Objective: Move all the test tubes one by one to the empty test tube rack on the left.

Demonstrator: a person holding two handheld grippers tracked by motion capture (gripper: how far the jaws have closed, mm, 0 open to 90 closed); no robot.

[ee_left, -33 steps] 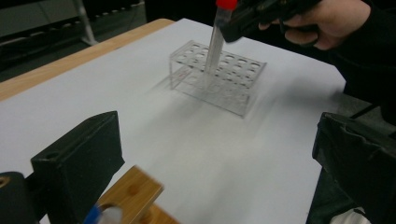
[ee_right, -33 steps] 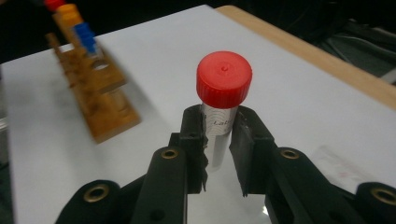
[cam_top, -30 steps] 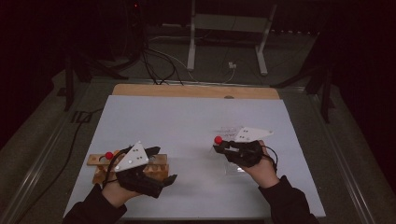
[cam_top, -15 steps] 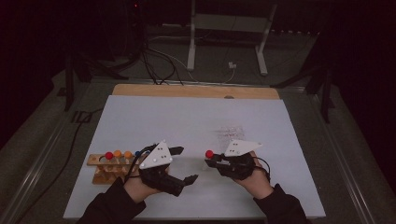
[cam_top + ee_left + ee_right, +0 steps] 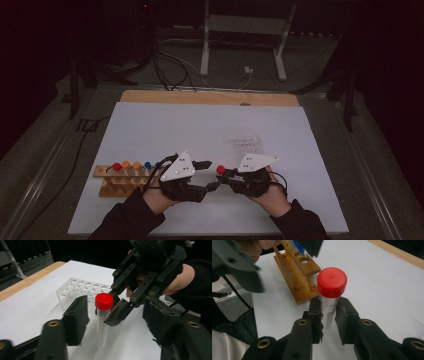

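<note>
My right gripper (image 5: 328,308) is clamped on a red-capped plastic tube (image 5: 331,290), just under the cap, holding it upright near the front edge of the white table (image 5: 150,125). My left gripper (image 5: 117,315) has just been closing; its jaws sit half apart with the tube between them, pads not touching. The tube looks light, stiff, smooth and likely slippery, so I'd grip the clear barrel below the cap. A wooden rack (image 5: 107,182) sits near the front left corner, a clear rack (image 5: 75,290) farther back.
</note>
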